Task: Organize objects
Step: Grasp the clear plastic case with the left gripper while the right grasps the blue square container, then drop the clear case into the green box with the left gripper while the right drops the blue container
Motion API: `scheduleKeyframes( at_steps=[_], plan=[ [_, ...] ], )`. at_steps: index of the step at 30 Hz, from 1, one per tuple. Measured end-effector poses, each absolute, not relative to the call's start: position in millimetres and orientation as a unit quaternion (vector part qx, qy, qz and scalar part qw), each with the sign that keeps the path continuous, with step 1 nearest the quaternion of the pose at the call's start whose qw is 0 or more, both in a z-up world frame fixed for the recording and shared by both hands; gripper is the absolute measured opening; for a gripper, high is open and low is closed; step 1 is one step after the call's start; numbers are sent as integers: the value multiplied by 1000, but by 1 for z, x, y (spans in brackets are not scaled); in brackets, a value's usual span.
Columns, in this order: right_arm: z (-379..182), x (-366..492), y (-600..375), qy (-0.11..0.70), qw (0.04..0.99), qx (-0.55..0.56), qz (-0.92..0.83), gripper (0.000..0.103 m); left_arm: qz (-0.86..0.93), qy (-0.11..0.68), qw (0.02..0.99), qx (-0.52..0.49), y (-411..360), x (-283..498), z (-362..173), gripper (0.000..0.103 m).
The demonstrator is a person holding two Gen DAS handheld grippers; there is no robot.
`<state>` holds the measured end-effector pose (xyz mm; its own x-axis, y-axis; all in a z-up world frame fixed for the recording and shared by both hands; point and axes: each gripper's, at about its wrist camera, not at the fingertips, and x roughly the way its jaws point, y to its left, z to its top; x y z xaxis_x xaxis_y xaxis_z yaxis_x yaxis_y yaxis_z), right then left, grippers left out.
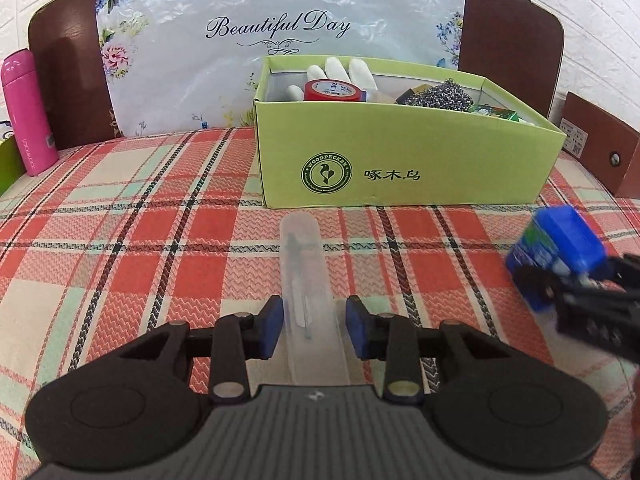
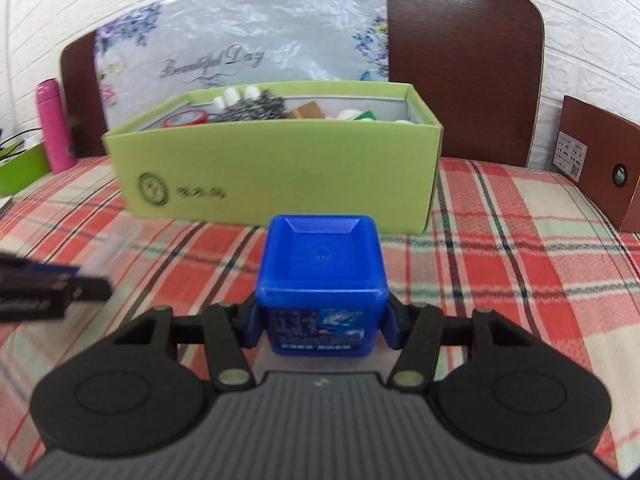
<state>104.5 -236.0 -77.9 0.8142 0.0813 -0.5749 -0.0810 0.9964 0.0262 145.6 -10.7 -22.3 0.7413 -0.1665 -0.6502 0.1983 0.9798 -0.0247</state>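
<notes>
We saw the left claw (image 1: 311,326) low over the plaid cloth (image 1: 120,240) w/ a long clear plastic case (image 1: 306,280) lying between its blue pads (image 1: 273,326); the pads stood just beside the case's sides, and we couldn't tell if they pressed it or left a sliver of gap, so the grip stayed uncertain. The case ran lengthwise away from the claw toward the green box (image 1: 400,160), its far end stopping short of the box's front wall. The right claw (image 2: 320,330) was closed on a blue cube-shaped container (image 2: 320,268), pads tight vs. its left and right sides, label facing the camera, lid end pointing toward the box. From the left wrist view that same container sat near the right edge of the cloth, a bit blurred. The box stood open near the back of the cloth, w/ a red tape roll (image 1: 334,90), a white glove (image 1: 344,72), a steel scourer (image 1: 444,94) and a small green pack (image 1: 496,114) inside. A pink bottle (image 1: 28,112) stood upright at the far left edge, and a brown box (image 2: 596,160) at the far right. Behind all this leaned a floral plastic sheet (image 1: 280,40) reading "Beautiful Day", vs. a dark brown board (image 2: 460,60).
</notes>
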Motion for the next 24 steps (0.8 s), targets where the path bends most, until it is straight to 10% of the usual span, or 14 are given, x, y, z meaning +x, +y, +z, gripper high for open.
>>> scheduleKeyframes(
  at_steps=[24],
  plan=[
    [-55,17,-222,284,951,21,124,55,-134,329,935,1,-17,115,1,29]
  ],
)
